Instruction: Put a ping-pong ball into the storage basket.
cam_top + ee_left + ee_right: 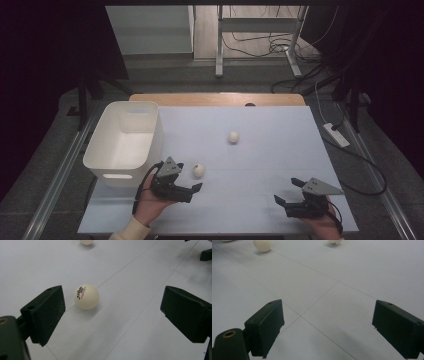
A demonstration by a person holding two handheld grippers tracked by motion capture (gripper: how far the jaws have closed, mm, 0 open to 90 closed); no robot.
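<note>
A: High view, item 1: near ball, white, on the table, just right of the left gripper's tips. Not held.

B: Left gripper view, same ball?

A: Yes. Printed logo, red/black, too small to read. Lies between the jaws but close to the left one, not touching. Jaws wide apart, nothing gripped.

B: Item 2?

A: Far ball, white, mid-table, well apart from item 1. Also at the top edge of the left gripper view.

B: Item 3, bin?

A: White bin, left edge of table, hand slot in its near wall. Inside looks bare. Left gripper is just beside its near right corner.

B: Right gripper?

A: Near right corner of table, well apart from both balls. Jaws spread wide, holding nothing; bare table w/ thin seam lines between them in the right gripper view. Two balls at that view's top edge: and.

B: Hands?

A: Left hand under its gripper, pale sleeve at the wrist.
</note>
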